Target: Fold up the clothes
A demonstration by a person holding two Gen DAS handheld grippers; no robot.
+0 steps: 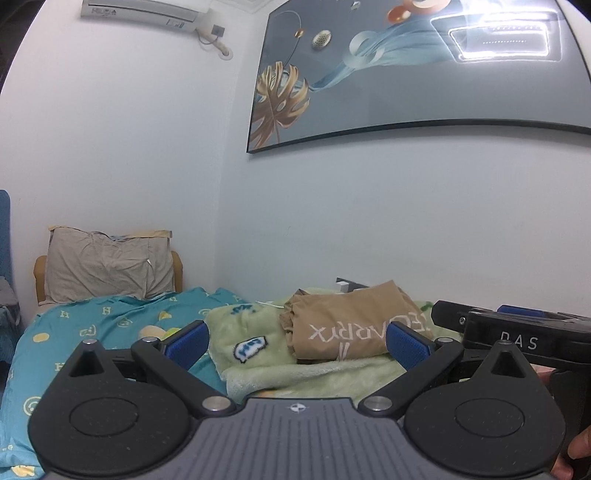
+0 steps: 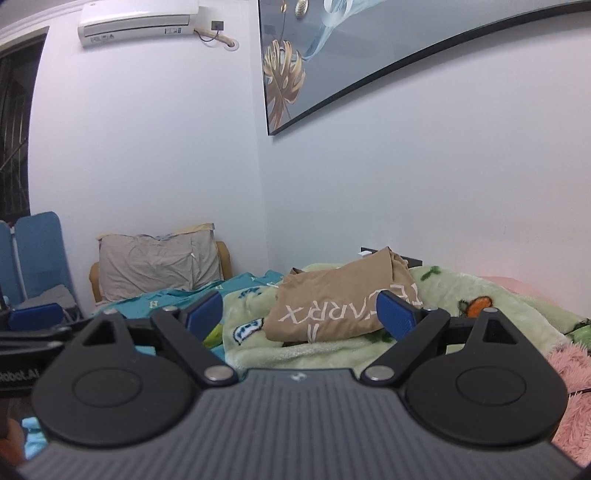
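A tan garment (image 1: 347,325) with white lettering lies folded on a pale green fleece blanket (image 1: 314,373) on the bed. My left gripper (image 1: 297,345) is open, its blue pads wide apart, nothing between them; the garment lies beyond the fingers. In the right wrist view the same tan garment (image 2: 340,306) rests on the green blanket (image 2: 332,354). My right gripper (image 2: 301,314) is open too, blue pads spread, short of the garment and not touching it. The right gripper's body shows at the right edge of the left view (image 1: 517,332).
A teal patterned sheet (image 1: 92,332) covers the bed's left part. A grey pillow (image 1: 107,269) leans at the headboard. A pink fluffy blanket (image 2: 569,380) lies at the right. White walls stand behind the bed, with a large framed picture (image 1: 424,74) and an air conditioner (image 2: 140,20) above.
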